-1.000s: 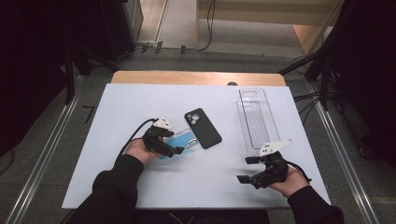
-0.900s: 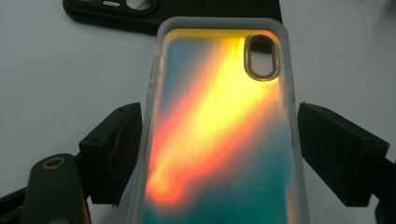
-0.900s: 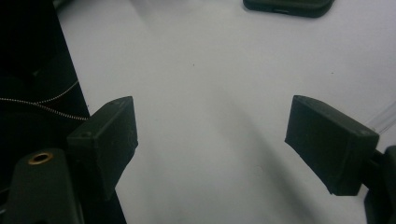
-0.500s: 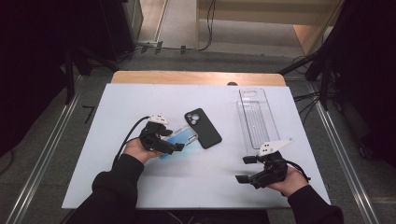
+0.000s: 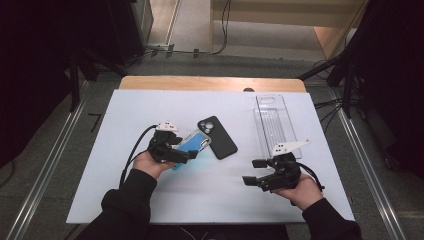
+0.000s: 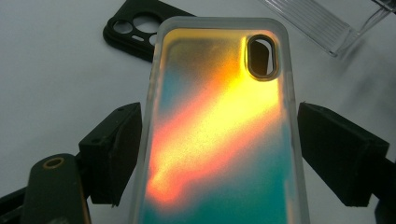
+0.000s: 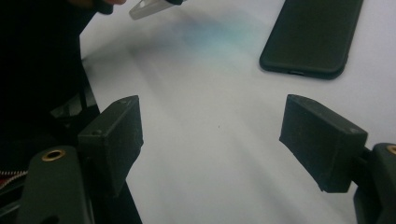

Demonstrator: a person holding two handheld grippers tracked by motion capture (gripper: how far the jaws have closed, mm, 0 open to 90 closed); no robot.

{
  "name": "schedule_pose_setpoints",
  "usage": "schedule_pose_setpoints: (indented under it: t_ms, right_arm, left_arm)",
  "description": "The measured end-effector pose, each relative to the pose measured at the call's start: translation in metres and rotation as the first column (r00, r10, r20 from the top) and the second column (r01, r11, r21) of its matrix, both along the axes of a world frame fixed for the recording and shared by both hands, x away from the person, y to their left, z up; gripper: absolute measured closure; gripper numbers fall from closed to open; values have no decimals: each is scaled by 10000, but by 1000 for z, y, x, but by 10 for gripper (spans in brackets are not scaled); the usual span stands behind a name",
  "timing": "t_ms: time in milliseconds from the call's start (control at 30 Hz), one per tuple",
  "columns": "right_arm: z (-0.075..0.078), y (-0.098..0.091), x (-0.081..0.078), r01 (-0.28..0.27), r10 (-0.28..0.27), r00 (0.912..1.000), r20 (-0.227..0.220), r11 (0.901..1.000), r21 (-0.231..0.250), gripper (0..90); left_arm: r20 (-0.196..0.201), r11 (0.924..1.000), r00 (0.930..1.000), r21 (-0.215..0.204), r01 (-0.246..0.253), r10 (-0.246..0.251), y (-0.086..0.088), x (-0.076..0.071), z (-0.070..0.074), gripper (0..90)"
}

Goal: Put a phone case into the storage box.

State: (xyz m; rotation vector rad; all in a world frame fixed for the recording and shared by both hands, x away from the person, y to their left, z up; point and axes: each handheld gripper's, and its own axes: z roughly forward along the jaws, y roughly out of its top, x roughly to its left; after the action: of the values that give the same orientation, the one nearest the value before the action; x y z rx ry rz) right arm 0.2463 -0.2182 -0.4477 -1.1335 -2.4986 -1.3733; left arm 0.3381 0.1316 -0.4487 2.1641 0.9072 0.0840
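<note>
The phone case (image 6: 219,135) between the black jaws has a frosted clear rim and a back streaked orange and yellow over teal. The other phone case (image 5: 217,136) is plain black. The tray (image 5: 276,122) is clear, ribbed. The table (image 5: 210,195) is white.

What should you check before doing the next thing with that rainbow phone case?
1. Colourful phone case sits between the left gripper jaws: ok.
2. Jaws pressing firmly on its edges: cannot tell; in the left gripper view there seem to be slim gaps on both sides.
3. Case lifted off the white table: ok; its far end tilts up above a bluish glow on the table.
4. Black phone case lying flat, apart from the held one: ok.
5. Right gripper free to help: ok; jaws open with nothing between them, though they have just been closing a little.
6. Clear tray out of the way: ok.
</note>
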Motion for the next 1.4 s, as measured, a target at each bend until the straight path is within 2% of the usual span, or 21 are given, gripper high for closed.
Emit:
schedule_pose_setpoints:
  t_ms: [67, 300, 433, 533, 633, 700, 767, 1000, 1100, 1200, 1267, 1400]
  right_arm:
    - [1, 3, 3, 185, -185, 9997, -165, 9998, -17, 193]
    - [7, 12, 9, 336, -330, 9992, -217, 9990, 287, 194]
    - [11, 19, 14, 394, -384, 9988, -301, 9987, 323, 196]
    - [13, 23, 18, 514, -503, 9980, -394, 9983, 288, 197]
    - [17, 26, 22, 667, -657, 9973, -335, 9974, 270, 213]
    - [18, 28, 26, 704, -703, 9974, -163, 9975, 80, 219]
    - [19, 31, 29, 750, -749, 9971, -124, 9971, 94, 219]
    - [23, 38, 39, 946, -937, 9950, -345, 9951, 285, 219]
    - [25, 40, 43, 1088, -1070, 9934, -406, 9931, 430, 219]
    - [28, 43, 47, 1226, -1203, 9918, -427, 9908, 570, 219]
    - [30, 44, 49, 1305, -1278, 9907, -471, 9896, 608, 221]
    - [33, 48, 54, 1441, -1411, 9890, -443, 9868, 737, 225]
  left_arm:
    - [174, 9996, 9997, 204, -169, 165, -4, -4, 0, 174]
    - [505, 9987, 9974, 37, -518, 515, -11, -11, 0, 174]
    - [623, 9979, 9961, 130, -628, 619, -13, -14, -1, 174]
    - [641, 9967, 9947, -23, -806, 806, -15, -16, -3, 174]
    - [650, 9964, 9943, -124, -836, 842, -17, -18, -3, 174]
    - [745, 9950, 9924, -255, -968, 984, -19, -19, -3, 174]
    - [821, 9935, 9904, -359, -1083, 1109, -21, -21, -3, 174]
    - [1361, 9870, 9788, -695, -1449, 1533, -28, -31, -6, 174]
    - [1438, 9799, 9725, -1053, -1692, 1834, -28, -34, -7, 173]
    - [1694, 9726, 9624, -1323, -1912, 2122, -28, -38, -8, 173]
    - [1963, 9680, 9530, -1454, -2045, 2308, -28, -42, -9, 173]
    - [2307, 9621, 9400, -1658, -2165, 2513, -30, -47, -11, 173]
